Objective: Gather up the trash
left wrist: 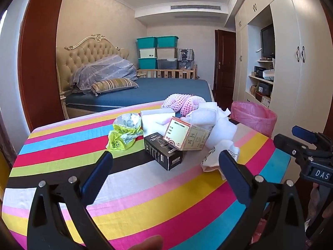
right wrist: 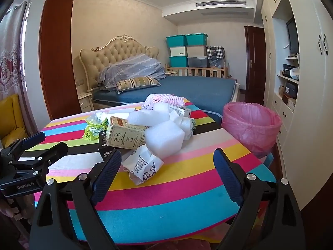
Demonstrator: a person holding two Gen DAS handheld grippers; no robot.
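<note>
A heap of trash lies on the striped table (left wrist: 135,191) (right wrist: 177,198): a black box (left wrist: 164,152) (right wrist: 105,145), a beige printed carton (left wrist: 187,134) (right wrist: 124,135), white foam pieces (left wrist: 216,125) (right wrist: 164,137), a yellow-green plastic bag (left wrist: 122,137) (right wrist: 93,128), a crumpled printed paper bag (left wrist: 216,156) (right wrist: 143,164) and pink foam netting (left wrist: 183,102) (right wrist: 164,100). My left gripper (left wrist: 165,164) is open, just short of the black box. My right gripper (right wrist: 167,166) is open near the paper bag, nothing between its pads. Each gripper shows at the edge of the other's view.
A bin with a pink liner (left wrist: 254,116) (right wrist: 251,125) stands beyond the table's right side. Behind are a bed (left wrist: 145,89), stacked storage boxes (left wrist: 158,52), a wardrobe with shelves (left wrist: 291,62) and a yellow chair (right wrist: 11,118) at the left.
</note>
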